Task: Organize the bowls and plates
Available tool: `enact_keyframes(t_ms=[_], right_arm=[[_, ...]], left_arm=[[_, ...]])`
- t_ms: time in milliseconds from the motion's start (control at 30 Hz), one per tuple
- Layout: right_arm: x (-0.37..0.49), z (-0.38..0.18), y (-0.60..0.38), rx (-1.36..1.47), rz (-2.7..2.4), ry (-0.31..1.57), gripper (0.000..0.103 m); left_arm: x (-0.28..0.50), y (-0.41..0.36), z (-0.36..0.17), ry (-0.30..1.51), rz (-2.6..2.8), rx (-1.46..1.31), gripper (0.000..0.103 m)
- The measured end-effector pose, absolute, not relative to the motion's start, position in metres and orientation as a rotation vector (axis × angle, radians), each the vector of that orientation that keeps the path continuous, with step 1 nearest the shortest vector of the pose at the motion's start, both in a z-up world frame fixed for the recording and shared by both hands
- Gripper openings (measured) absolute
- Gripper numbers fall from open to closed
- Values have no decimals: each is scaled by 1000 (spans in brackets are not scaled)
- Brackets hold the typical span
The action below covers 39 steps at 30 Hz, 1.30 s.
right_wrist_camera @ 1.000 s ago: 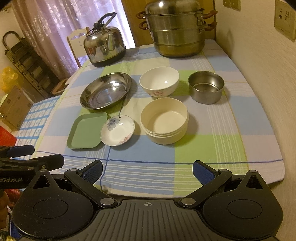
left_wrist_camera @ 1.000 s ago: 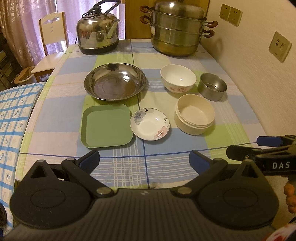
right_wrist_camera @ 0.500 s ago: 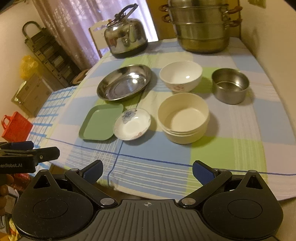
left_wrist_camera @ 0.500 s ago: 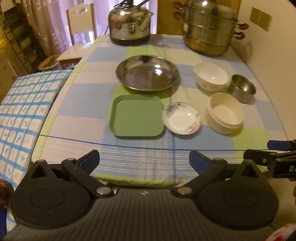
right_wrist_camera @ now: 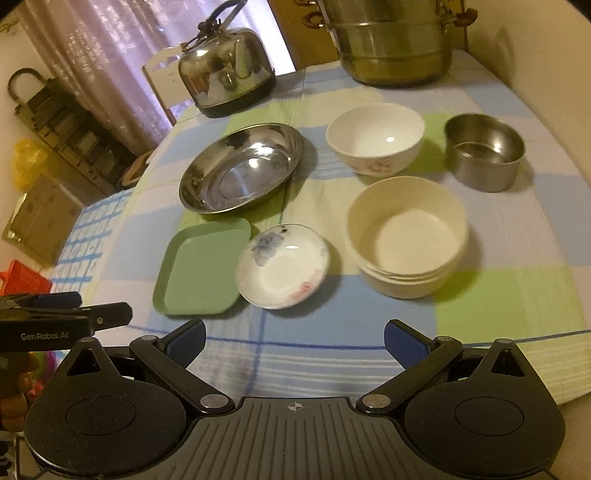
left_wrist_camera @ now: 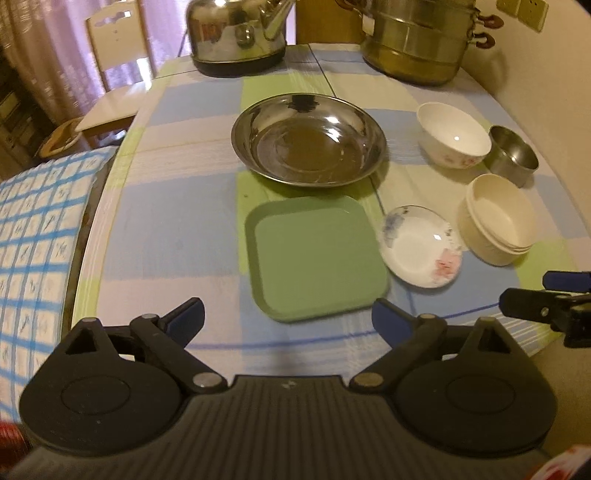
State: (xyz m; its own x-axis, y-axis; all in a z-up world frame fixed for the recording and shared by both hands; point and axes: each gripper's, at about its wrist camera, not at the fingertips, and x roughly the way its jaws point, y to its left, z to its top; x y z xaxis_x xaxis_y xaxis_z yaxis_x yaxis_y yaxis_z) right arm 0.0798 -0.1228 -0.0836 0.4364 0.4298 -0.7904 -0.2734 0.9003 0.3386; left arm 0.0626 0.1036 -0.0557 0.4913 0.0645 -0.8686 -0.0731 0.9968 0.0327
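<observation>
On the checked tablecloth lie a green square plate (left_wrist_camera: 314, 254), a small floral saucer (left_wrist_camera: 421, 251), a wide steel plate (left_wrist_camera: 308, 140), a white floral bowl (left_wrist_camera: 452, 134), a stack of cream bowls (left_wrist_camera: 496, 218) and a small steel bowl (left_wrist_camera: 513, 155). My left gripper (left_wrist_camera: 288, 317) is open and empty just in front of the green plate. My right gripper (right_wrist_camera: 295, 338) is open and empty in front of the saucer (right_wrist_camera: 282, 266) and the cream bowls (right_wrist_camera: 406, 236).
A steel kettle (left_wrist_camera: 236, 33) and a stacked steamer pot (left_wrist_camera: 417, 37) stand at the table's far end. The wall runs along the right side. A chair (left_wrist_camera: 114, 70) stands at the far left, and a blue-checked cloth (left_wrist_camera: 33, 236) lies left of the table.
Both grippers have moved forward towards the dishes, which now look larger. The left one now faces the green plate. Both stay open.
</observation>
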Motion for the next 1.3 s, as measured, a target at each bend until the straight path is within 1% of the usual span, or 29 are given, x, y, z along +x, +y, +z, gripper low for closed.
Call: enact_keyframes(t_ms=[67,200,267,333,400,467,500,567,700,767,833,867,900,967,1033,1200,1233,1300], right_arm=[[83,-89,-109,181,427,1037,103],[89,-99,-80,206,416,1052,101],[92,-106,-67,220,413,1071,88],[95,-114,-55,247,403,1095,83],[97,-121,-47,261,389,1107,78],[100,-127,-40,281,379,1121,66],[101,-130,-37,290,372,1128,63],[104,-135,-32,303,352,1139,55],[107,-143,-23,310,307,1142,44],[110,-147,-20,319,281,1143,35],[112,-148,-17,317,251,1136,31],[112,-149,-16,316,240,1134,29],[113,-150,-15,316,233,1134,27],[115,-151,-13,307,220,1136,25],[116,-152,-11,293,210,1136,23],[119,-152,-3,248,214,1135,17],[119,-152,0,235,219,1133,14],[119,-152,5,213,238,1132,11]], left_arm=[[71,115,-63,1062,57,6,96],[91,138,-79,1091,0,17,91],[100,147,-87,1108,-32,26,89],[108,153,-93,1120,-62,35,88],[115,158,-101,1131,-97,44,86],[121,161,-107,1137,-126,54,84],[124,162,-110,1138,-140,60,83],[130,165,-114,1138,-162,68,82],[142,169,-122,1136,-196,81,77],[146,170,-124,1134,-210,87,75],[150,170,-127,1131,-225,92,74],[151,170,-128,1132,-231,93,71],[152,171,-130,1135,-237,93,66],[154,170,-133,1148,-246,89,61],[154,172,-137,1156,-245,82,60],[155,178,-140,1151,-241,63,46],[155,179,-139,1147,-240,65,43],[154,181,-138,1142,-236,70,29]])
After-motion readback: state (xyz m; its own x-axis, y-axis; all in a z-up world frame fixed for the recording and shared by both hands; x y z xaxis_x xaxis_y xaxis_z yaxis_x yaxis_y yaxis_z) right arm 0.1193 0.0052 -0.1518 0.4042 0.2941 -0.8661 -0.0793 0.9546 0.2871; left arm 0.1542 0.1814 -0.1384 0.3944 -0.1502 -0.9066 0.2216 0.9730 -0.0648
